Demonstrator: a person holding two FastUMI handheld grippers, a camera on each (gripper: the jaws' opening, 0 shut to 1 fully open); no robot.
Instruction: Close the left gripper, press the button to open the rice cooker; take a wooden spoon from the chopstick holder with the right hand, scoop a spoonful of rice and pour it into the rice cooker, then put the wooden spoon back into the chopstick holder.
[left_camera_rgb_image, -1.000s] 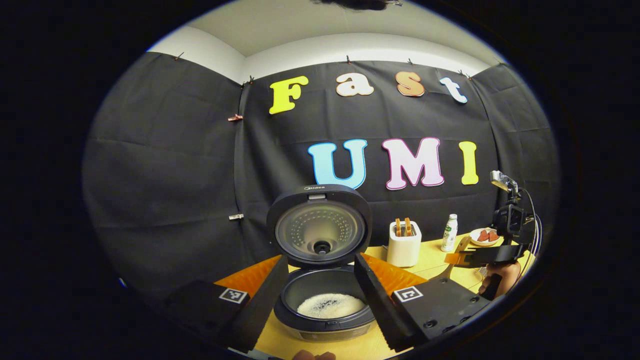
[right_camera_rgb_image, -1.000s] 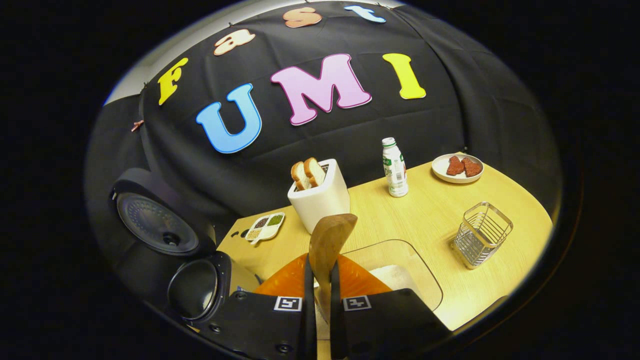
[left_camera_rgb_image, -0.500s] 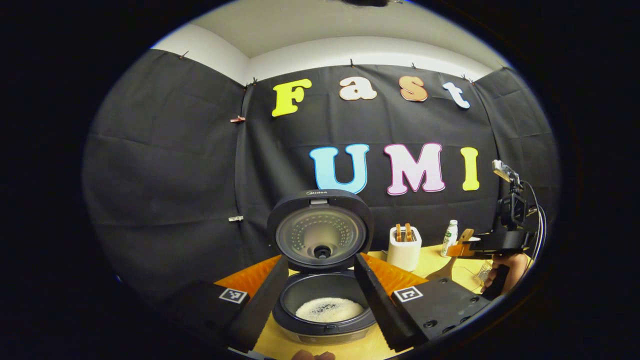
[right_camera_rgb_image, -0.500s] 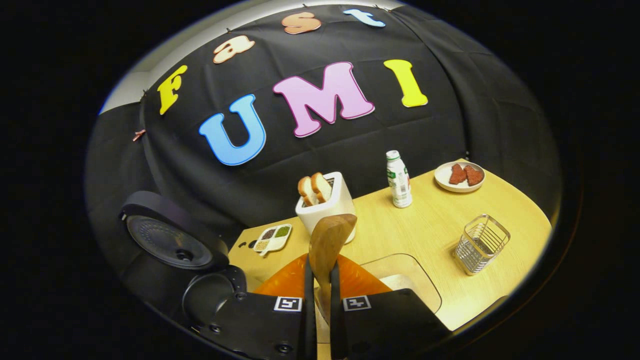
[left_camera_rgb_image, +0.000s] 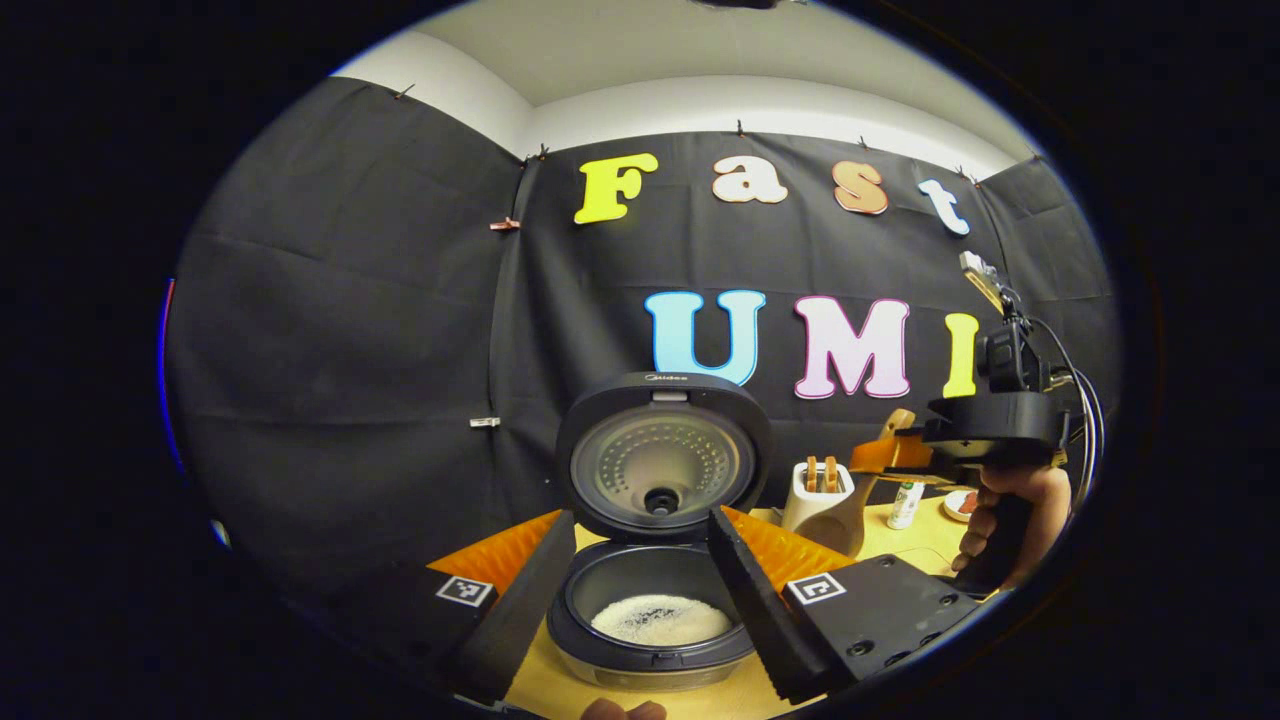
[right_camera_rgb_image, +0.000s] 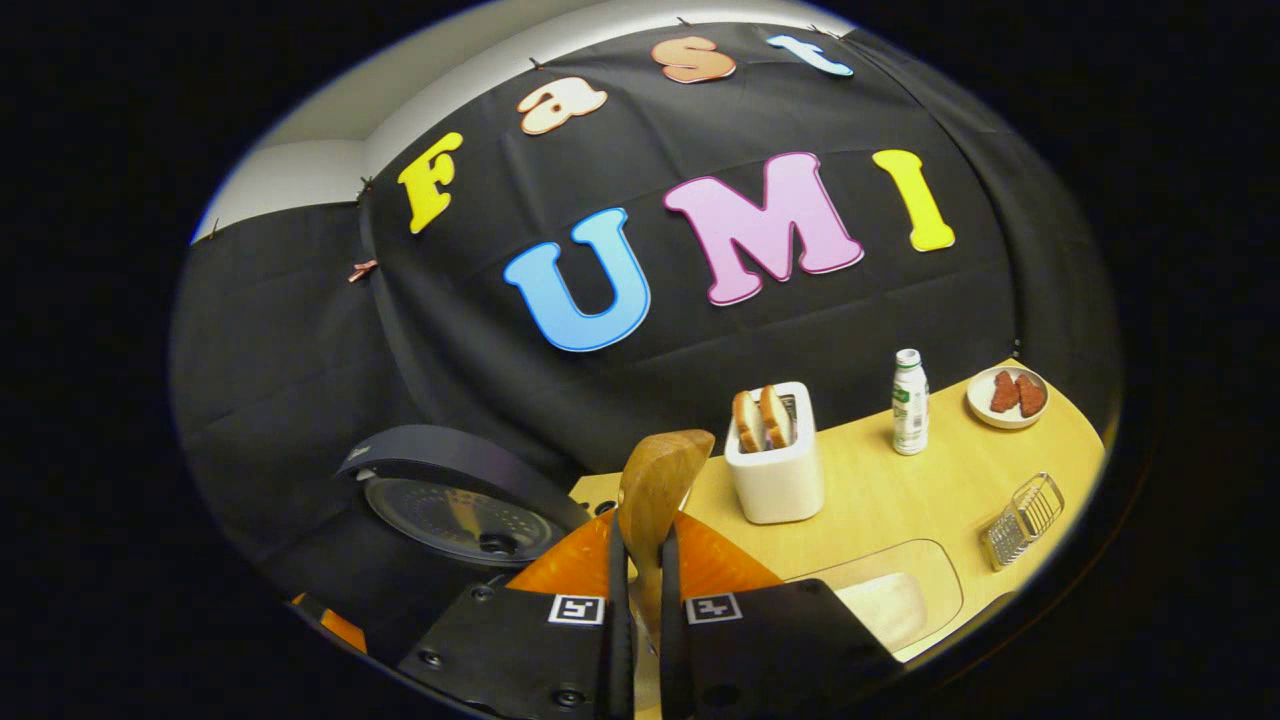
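The black rice cooker (left_camera_rgb_image: 660, 640) stands with its lid (left_camera_rgb_image: 663, 455) raised, and white rice lies in the pot. My left gripper (left_camera_rgb_image: 640, 520) is open in front of it, with nothing between its fingers. To the right a hand holds my right gripper (left_camera_rgb_image: 905, 455) above the table, level with the lid. That gripper (right_camera_rgb_image: 640, 560) is shut on the wooden spoon (right_camera_rgb_image: 660, 480), whose broad end sticks up past the fingertips. Whether rice lies on the spoon (left_camera_rgb_image: 845, 515) is hidden. The wire chopstick holder (right_camera_rgb_image: 1022, 510) sits at the table's right edge.
A white toaster (right_camera_rgb_image: 775, 460) with two bread slices stands mid-table, with a white bottle (right_camera_rgb_image: 908, 400) and a plate of red pieces (right_camera_rgb_image: 1008, 395) behind it. A clear container with rice (right_camera_rgb_image: 890, 605) lies near the right gripper. The cooker's lid (right_camera_rgb_image: 455, 510) is at its left.
The right gripper has risen and moved left with the spoon, toward the cooker and away from the rice container and holder. The left gripper stays open in front of the open cooker.
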